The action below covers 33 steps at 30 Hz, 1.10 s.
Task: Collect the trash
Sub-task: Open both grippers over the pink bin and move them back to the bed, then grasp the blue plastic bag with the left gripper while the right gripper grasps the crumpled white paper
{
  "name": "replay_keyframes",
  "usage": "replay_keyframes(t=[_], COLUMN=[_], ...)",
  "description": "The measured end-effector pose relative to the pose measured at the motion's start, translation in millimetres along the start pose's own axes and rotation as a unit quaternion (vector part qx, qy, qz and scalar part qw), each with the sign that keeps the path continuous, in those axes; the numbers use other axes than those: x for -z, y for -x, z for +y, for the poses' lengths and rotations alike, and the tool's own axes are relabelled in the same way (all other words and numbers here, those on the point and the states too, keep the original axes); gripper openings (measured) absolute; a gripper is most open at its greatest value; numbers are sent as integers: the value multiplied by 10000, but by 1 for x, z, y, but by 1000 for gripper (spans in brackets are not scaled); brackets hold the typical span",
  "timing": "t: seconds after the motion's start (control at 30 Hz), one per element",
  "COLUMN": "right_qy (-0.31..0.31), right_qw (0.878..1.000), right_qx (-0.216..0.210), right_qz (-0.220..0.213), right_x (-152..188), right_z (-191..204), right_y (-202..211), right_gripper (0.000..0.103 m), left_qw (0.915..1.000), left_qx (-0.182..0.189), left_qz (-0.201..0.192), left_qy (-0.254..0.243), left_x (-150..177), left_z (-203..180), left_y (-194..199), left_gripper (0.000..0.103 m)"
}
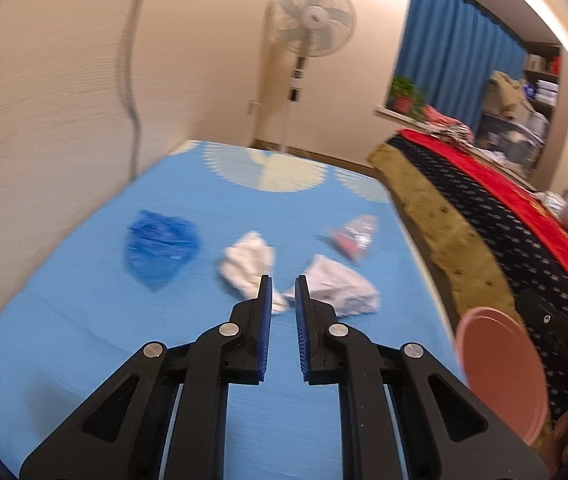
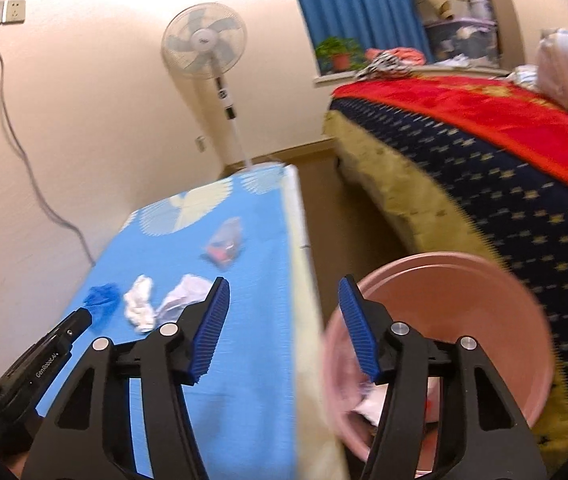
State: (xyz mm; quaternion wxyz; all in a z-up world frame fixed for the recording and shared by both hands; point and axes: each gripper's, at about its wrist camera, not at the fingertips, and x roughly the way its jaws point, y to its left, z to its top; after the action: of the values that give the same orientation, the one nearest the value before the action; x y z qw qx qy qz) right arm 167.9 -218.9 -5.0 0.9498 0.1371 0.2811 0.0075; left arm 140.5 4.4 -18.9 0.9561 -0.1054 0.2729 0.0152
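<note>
Four scraps lie on the blue table cover [image 1: 84,320]: blue plastic [image 1: 160,245] at ten o'clock of my left gripper [image 1: 284,286], white tissue [image 1: 248,261], crumpled paper [image 1: 337,285] and a clear wrapper [image 1: 353,234] at one o'clock. My left gripper's jaws stand narrow and empty. My right gripper [image 2: 284,286] gapes wide, empty, above the table edge, the pink basin [image 2: 483,300] at three o'clock.

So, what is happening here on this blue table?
A person holds a gripper in each hand and is clearing trash. Four pieces lie on the table: a blue bag, a tissue, crumpled paper and a clear wrapper. The left gripper holds nothing. The right gripper is open above the table edge, beside the pink bin, which already holds scraps.
</note>
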Motion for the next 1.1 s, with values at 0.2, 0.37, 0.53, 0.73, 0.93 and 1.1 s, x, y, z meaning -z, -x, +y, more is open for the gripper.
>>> replay_keyframes(t=[0.2,0.37,0.53,0.73,0.93,1.1], right_qy=[-36,-111,-216,-216,-151,22], right_qw=[9985,9950,9926,9905,9889,9876], right_qx=[-441,-751,-863,-851,-812,-894], right_qz=[332,650,828,1063,1233,1294], right_x=[8,11,14,18,20,22], right_z=[29,47,57,62,64,71], right_y=[-41,-79,-104,-125,-134,-133], right_gripper=[56,61,64,64,51,23], left_qw=[9989,9967,9931,9882,9866,9831], left_qx=[-438,-742,-1013,-1131,-1035,-977], left_qz=[-9,53,124,228,520,796], left_qy=[164,318,570,1007,1151,1329], left_x=[-5,-11,-17,-24,-30,-26], left_z=[29,49,73,95,101,107], left_y=[-15,-33,-52,-75,-100,-109], left_gripper=[12,16,33,49,55,40])
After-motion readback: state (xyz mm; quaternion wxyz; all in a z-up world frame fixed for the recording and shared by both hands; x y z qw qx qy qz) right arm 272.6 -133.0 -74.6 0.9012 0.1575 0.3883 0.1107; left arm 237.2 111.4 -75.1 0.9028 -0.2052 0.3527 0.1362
